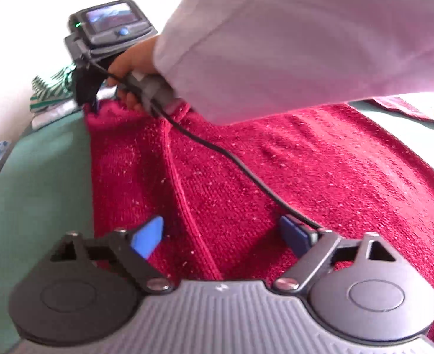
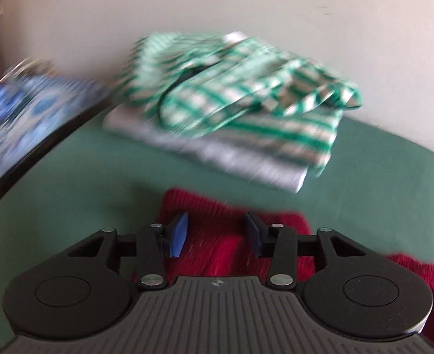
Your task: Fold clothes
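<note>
A dark red knitted garment [image 1: 276, 171] lies spread on a green table [image 1: 39, 177]. My left gripper [image 1: 219, 236] is open just above the garment, over a raised fold line, with the blue pads wide apart. My right gripper [image 2: 215, 233] is open over the garment's far corner [image 2: 217, 236], with cloth between the blue pads. In the left wrist view the right gripper [image 1: 90, 97] sits at that far corner, held by a hand in a pale pink sleeve; its fingertips are mostly hidden there.
A green-and-white striped garment [image 2: 240, 88] lies on a folded grey cloth [image 2: 217, 153] at the back of the table, against a white wall. A blue patterned fabric [image 2: 25, 118] lies beyond the table's left edge. A black cable [image 1: 231, 159] runs across the red garment.
</note>
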{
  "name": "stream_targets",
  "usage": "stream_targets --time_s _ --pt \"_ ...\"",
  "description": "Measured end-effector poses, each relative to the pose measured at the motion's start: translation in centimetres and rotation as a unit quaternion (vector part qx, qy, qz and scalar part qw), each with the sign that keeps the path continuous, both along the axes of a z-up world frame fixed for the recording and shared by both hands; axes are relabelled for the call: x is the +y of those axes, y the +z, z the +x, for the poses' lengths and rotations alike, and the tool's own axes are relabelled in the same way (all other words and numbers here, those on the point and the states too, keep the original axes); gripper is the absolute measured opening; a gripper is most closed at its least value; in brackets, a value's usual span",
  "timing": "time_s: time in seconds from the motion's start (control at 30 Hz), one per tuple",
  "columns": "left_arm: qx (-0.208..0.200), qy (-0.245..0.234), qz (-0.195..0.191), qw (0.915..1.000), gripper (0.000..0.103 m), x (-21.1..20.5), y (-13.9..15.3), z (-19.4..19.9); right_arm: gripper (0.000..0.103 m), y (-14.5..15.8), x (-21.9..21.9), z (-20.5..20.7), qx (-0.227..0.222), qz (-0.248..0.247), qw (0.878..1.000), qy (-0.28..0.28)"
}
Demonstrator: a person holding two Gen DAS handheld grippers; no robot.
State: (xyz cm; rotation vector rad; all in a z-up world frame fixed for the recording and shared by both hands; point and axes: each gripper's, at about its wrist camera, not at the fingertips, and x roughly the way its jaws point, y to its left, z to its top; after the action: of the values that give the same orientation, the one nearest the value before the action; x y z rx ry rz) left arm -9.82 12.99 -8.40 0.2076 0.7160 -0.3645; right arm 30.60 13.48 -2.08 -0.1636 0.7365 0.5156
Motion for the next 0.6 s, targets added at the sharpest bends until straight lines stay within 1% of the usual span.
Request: stream_targets --time_s 0.03,0.07,0.1,0.13,0.17,0.2,0.23,0.27,0.3,0.33,0.37,0.4,0.43,0.5,0.53,0.57,0.6 --pt "0.004 0.004 -0.002 1.0 0.097 0.1 0.0 0.1 0.056 -0.1 -0.1 0.7 0.007 0.007 1.0 -0.01" --pt "0.006 0.005 -0.003 1.0 0.099 0.2 -0.1 0.2 0.057 -0.2 -0.2 1.4 0.014 0.014 1.0 -0.018" --pt "0.007 0.005 -0.003 1.0 0.099 0.2 -0.1 0.2 0.056 0.0 -0.7 1.6 0.026 0.027 0.999 -0.018" --pt "0.007 0.005 -0.003 1.0 0.099 0.2 -0.1 0.2 0.052 0.3 -1.2 1.7 0.038 0.04 0.998 -0.018" --pt "0.006 0.004 -0.003 1.0 0.099 0.2 -0.1 0.3 0.048 1.0 -2.7 0.8 0.052 0.079 0.995 -0.017" --pt "0.006 0.003 -0.003 1.0 0.1 0.2 -0.1 0.3 0.048 1.7 -4.3 -0.1 0.065 0.119 0.991 -0.015" --pt "0.007 0.002 -0.005 1.0 0.1 0.3 -0.1 0.3 0.051 2.0 -5.9 -1.2 0.085 0.153 0.985 -0.009" --pt "0.009 0.0 -0.006 0.9999 0.101 0.3 -0.2 0.4 0.056 1.9 -7.4 -2.3 0.108 0.165 0.98 -0.001" --pt "0.01 -0.003 -0.007 0.9999 0.101 0.2 -0.2 0.5 0.057 1.3 -8.6 -3.2 0.128 0.157 0.979 -0.001" --pt "0.01 -0.006 -0.006 0.9999 0.102 0.2 -0.3 0.5 0.053 0.7 -9.8 -4.0 0.147 0.148 0.978 -0.002" --pt "0.01 -0.008 -0.006 0.9999 0.102 0.1 -0.3 0.5 0.053 0.5 -11.5 -5.0 0.137 0.155 0.978 -0.002" --pt "0.01 -0.008 -0.006 0.9999 0.102 0.1 -0.3 0.5 0.051 0.7 -13.1 -5.6 0.138 0.146 0.98 -0.015" --pt "0.01 -0.009 -0.006 0.9999 0.102 0.1 -0.3 0.5 0.04 1.0 -14.6 -6.2 0.139 0.136 0.98 -0.03" --pt "0.009 -0.01 -0.005 0.9999 0.102 0.0 -0.4 0.5 0.046 2.4 -19.5 -7.7 0.096 0.19 0.974 -0.076" --pt "0.009 -0.01 -0.005 0.9999 0.102 0.0 -0.4 0.5 0.06 3.0 -22.4 -8.4 0.076 0.209 0.967 -0.122" --pt "0.009 -0.011 -0.005 0.9999 0.102 0.0 -0.4 0.5 0.068 3.5 -25.4 -9.0 0.055 0.226 0.958 -0.169" --pt "0.009 -0.011 -0.005 0.9999 0.102 -0.1 -0.4 0.5 0.068 3.7 -28.2 -9.6 0.036 0.213 0.947 -0.236"
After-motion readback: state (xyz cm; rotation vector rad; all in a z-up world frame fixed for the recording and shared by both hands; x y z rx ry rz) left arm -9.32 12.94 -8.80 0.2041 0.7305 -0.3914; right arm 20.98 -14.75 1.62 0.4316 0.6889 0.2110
